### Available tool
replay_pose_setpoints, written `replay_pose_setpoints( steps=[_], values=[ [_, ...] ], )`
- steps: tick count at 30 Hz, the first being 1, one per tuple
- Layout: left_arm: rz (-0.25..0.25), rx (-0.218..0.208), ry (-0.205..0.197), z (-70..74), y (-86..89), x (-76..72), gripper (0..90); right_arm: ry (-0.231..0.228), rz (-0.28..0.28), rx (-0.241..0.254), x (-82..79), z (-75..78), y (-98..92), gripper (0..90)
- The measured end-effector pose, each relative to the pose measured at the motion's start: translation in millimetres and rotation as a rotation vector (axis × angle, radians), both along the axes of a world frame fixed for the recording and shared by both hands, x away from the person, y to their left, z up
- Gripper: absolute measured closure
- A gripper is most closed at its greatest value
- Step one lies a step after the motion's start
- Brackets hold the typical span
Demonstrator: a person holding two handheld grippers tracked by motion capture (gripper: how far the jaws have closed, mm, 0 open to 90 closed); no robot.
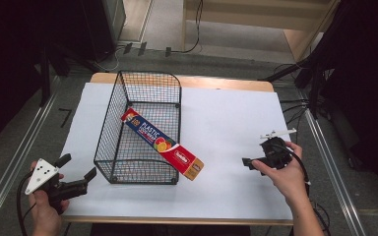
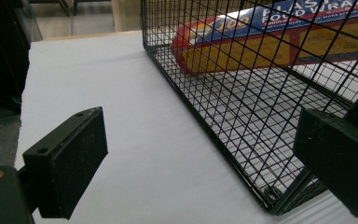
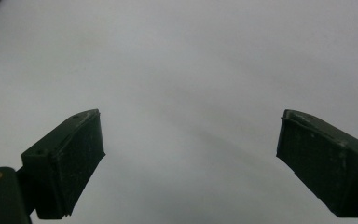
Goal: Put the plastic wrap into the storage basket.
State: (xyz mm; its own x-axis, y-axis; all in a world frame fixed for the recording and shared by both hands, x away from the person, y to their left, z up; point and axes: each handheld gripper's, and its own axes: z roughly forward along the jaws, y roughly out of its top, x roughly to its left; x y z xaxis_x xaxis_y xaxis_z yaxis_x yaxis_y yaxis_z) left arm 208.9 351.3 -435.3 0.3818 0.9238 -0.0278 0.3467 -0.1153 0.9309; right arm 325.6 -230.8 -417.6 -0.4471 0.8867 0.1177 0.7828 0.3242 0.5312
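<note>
A black wire basket (image 1: 150, 73) stands left of centre on the white-covered table (image 1: 226, 123). A long plastic food wrap box (image 1: 162, 144) lies slanted in it, its near end poking out over the basket's front right corner. My left gripper (image 1: 78, 167) is open at the table's front left, just left of the basket. In the left gripper view the open left gripper (image 2: 203, 135) faces the basket (image 2: 205, 116), with its front corner beside the right jaw and the box (image 2: 261, 42) behind the mesh. My right gripper (image 1: 248, 162) hovers right of the box; in its own view the right gripper (image 3: 189, 135) is open over bare white sheet.
The white sheet covers most of the wooden tabletop (image 1: 187, 81). Metal rails (image 1: 327, 157) run along the floor on both sides. Cables (image 1: 192, 46) and dark stands (image 1: 315, 73) lie beyond the far edge and to the right.
</note>
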Motion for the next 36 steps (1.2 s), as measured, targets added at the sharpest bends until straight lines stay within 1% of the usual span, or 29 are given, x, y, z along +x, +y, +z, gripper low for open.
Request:
replay_pose_setpoints(
  steps=[2,3,4,5,6,8,9,11,12,14,15,16,19,20,21,22,24,25,27,29,32,35,36],
  values=[
    [-0.001,0.000,0.001,-0.2,-0.3,0.0,3.5,-0.014,-0.023,0.016,-5.5,-4.5,-7.2,7.7],
    [-0.001,0.000,0.001,-0.2,-0.3,0.0,3.4,-0.018,-0.029,0.025,-8.0,-6.5,-11.3,7.7],
    [-0.002,0.001,0.001,-0.2,-0.4,0.1,3.4,-0.018,-0.029,0.025,-8.0,-6.5,-11.3,7.7],
    [-0.002,0.001,0.001,-0.3,-0.6,0.2,3.4,-0.028,-0.035,0.032,-11.2,-8.4,-15.9,7.7],
    [-0.002,0.002,0.001,-0.4,-0.7,0.2,3.4,-0.046,-0.042,0.038,-14.6,-9.7,-20.1,7.7],
    [-0.002,0.004,0.002,-0.4,-1.1,0.2,3.5,-0.065,-0.044,0.054,-19.3,-11.4,-26.1,7.7],
    [-0.001,0.005,0.002,-0.5,-1.2,0.1,3.5,-0.087,-0.056,0.067,-24.5,-13.3,-32.8,7.7],
    [-0.003,0.009,0.003,-0.3,-1.5,0.0,3.5,-0.096,-0.060,0.074,-27.1,-14.3,-36.1,7.7],
    [-0.004,0.010,0.002,-0.5,-1.8,0.1,3.5,-0.119,-0.073,0.086,-32.1,-16.7,-41.6,7.8],
    [-0.003,0.015,0.005,-0.4,-1.9,0.0,3.5,-0.126,-0.074,0.091,-33.9,-17.8,-43.7,7.8],
    [-0.003,0.014,0.006,-0.3,-2.0,0.0,3.5,-0.136,-0.089,0.105,-39.2,-21.6,-49.7,7.8],
    [-0.004,0.013,0.006,-0.2,-2.0,-0.1,3.4,-0.145,-0.088,0.109,-41.5,-23.7,-52.7,7.8],
    [-0.003,0.006,0.004,0.0,-2.0,-0.4,3.5,-0.155,-0.105,0.126,-47.8,-30.0,-60.5,7.7],
    [-0.001,0.007,0.006,0.4,-1.7,-0.7,3.5,-0.164,-0.111,0.126,-51.0,-32.5,-63.9,7.8],
    [-0.001,0.007,0.006,0.4,-1.7,-0.7,3.4,-0.164,-0.111,0.126,-51.0,-32.5,-63.9,7.8],
    [-0.001,0.007,0.006,0.5,-1.6,-0.8,3.4,-0.174,-0.123,0.138,-55.9,-36.6,-69.0,7.8],
    [-0.002,0.004,0.005,0.4,-1.8,-0.6,3.5,-0.189,-0.122,0.143,-60.4,-40.2,-73.3,7.7],
    [-0.002,0.004,0.005,0.4,-1.8,-0.6,3.4,-0.189,-0.122,0.143,-60.4,-40.2,-73.3,7.7],
    [-0.004,0.003,0.007,0.1,-2.3,-0.3,3.4,-0.206,-0.136,0.156,-68.1,-46.4,-82.0,7.3],
    [-0.003,0.004,0.006,0.0,-2.6,-0.2,3.4,-0.211,-0.143,0.161,-69.7,-47.5,-84.5,7.3],
    [-0.007,0.009,0.008,-0.2,-2.8,0.4,3.4,-0.245,-0.155,0.213,-77.8,-50.9,-94.6,7.3],
    [-0.006,0.011,0.010,-0.5,-3.0,1.2,3.4,-0.277,-0.161,0.222,-83.4,-50.6,-101.0,7.4],
    [-0.006,0.010,0.010,-0.6,-3.1,1.4,3.5,-0.305,-0.174,0.238,-86.4,-50.1,-107.1,7.8]
  ],
)
